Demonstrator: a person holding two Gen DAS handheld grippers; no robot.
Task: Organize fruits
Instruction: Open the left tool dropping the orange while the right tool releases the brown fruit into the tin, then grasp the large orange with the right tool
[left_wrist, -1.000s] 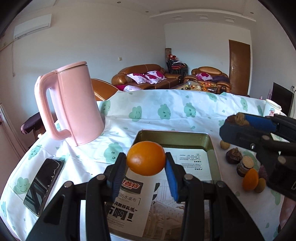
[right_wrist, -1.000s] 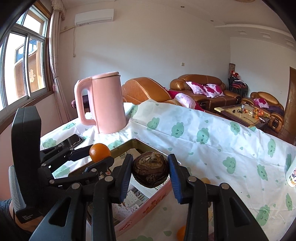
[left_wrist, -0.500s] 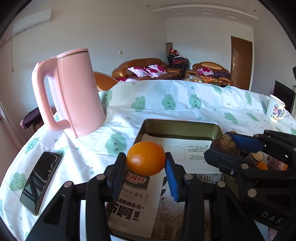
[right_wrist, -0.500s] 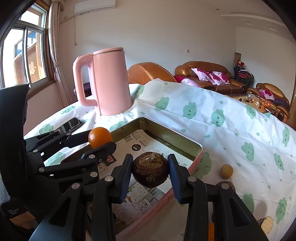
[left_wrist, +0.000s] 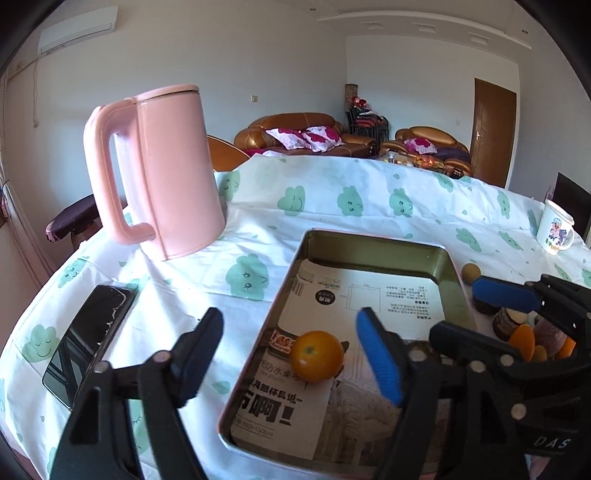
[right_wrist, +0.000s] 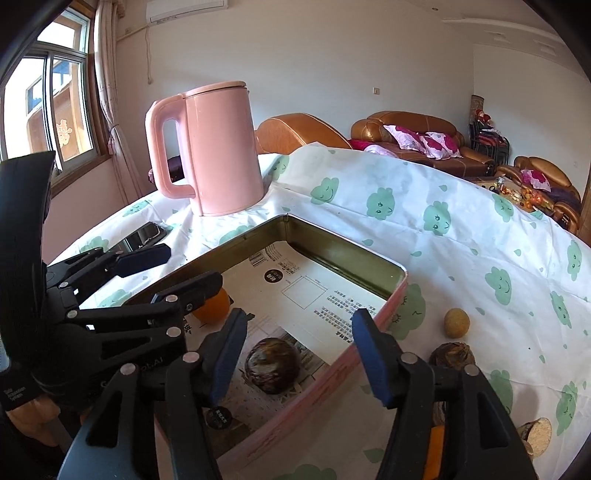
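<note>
The orange (left_wrist: 316, 355) is lying on the printed paper (left_wrist: 364, 295) inside the tin tray (left_wrist: 373, 243), low in the centre of the left wrist view, with the left tongs (left_wrist: 290, 352) standing wide apart on either side of it and touching nothing. In the right wrist view the dark round fruit (right_wrist: 272, 364) is sitting on the same paper near the tray's pink outer wall (right_wrist: 314, 391), lower centre of the frame, and the right tongs (right_wrist: 295, 350) are likewise spread open around it, gripping nothing (the orange (right_wrist: 211, 308) is peeking out behind the left tongs at middle left).

Outside the tray, at lower right of the right wrist view, a small tan ball-shaped fruit (right_wrist: 456, 322) and a second dark fruit (right_wrist: 451, 354) are resting on the cloud-print tablecloth (right_wrist: 461, 229) covering the table. A pink kettle (left_wrist: 159, 173) is standing upright at upper left of the left wrist view, a black phone (left_wrist: 88, 339) is lying at left, and a white cartoon mug (left_wrist: 554, 230) is sitting at the right edge.
</note>
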